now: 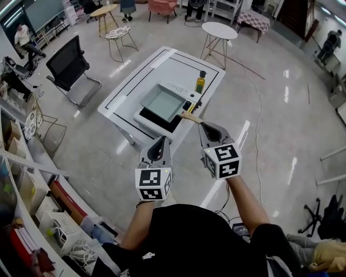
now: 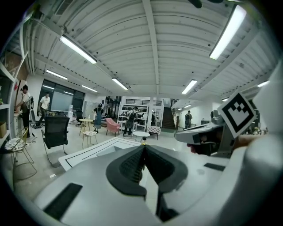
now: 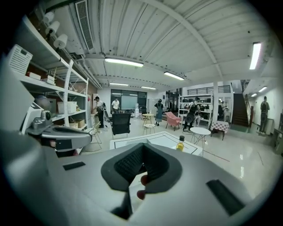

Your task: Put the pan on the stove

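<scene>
We saw left gripper (image 1: 160,139) and right gripper (image 1: 201,124) with jaws fully closed, holding nothing, in the air just short of the table (image 1: 135,81). Pan (image 1: 162,101) sat on stove (image 1: 148,120) at the table's near edge, near bottle (image 1: 200,82).

I count two grippers in my hands, the left gripper (image 1: 160,139) and the right gripper (image 1: 201,124). On the one big table (image 1: 135,81) I count one stove (image 1: 157,124), one pan (image 1: 162,101) and one bottle (image 1: 200,82). Around it I count one black chair (image 1: 69,65), one wire chair (image 1: 119,37), one pink armchair (image 1: 162,5), one white round table (image 1: 219,31), one wooden table (image 1: 104,11) and at least five people (image 3: 159,110).
</scene>
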A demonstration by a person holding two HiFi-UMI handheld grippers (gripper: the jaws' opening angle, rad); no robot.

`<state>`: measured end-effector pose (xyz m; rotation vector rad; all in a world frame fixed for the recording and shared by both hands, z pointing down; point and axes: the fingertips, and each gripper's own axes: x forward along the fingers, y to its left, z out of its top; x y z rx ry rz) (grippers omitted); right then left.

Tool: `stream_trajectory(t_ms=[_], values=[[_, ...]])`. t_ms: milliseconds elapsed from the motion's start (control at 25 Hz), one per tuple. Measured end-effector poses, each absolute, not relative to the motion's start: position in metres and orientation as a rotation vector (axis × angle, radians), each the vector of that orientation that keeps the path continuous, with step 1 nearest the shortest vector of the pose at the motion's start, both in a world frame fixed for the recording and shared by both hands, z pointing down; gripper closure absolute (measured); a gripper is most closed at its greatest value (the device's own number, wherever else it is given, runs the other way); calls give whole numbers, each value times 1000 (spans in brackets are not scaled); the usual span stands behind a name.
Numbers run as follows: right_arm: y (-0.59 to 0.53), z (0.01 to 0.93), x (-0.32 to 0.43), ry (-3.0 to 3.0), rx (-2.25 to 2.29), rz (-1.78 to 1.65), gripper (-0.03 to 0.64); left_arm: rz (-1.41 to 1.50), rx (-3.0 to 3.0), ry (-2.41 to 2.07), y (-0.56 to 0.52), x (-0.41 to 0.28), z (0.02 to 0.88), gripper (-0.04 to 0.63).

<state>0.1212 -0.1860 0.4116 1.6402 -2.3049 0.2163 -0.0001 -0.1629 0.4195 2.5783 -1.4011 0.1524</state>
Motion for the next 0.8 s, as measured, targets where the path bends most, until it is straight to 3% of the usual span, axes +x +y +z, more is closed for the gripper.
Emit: stream_trajectory(t_ms=[800], values=[[-52,399,154,-2430,1592,132,615,144,2562,-1492,-20,51,408,584]])
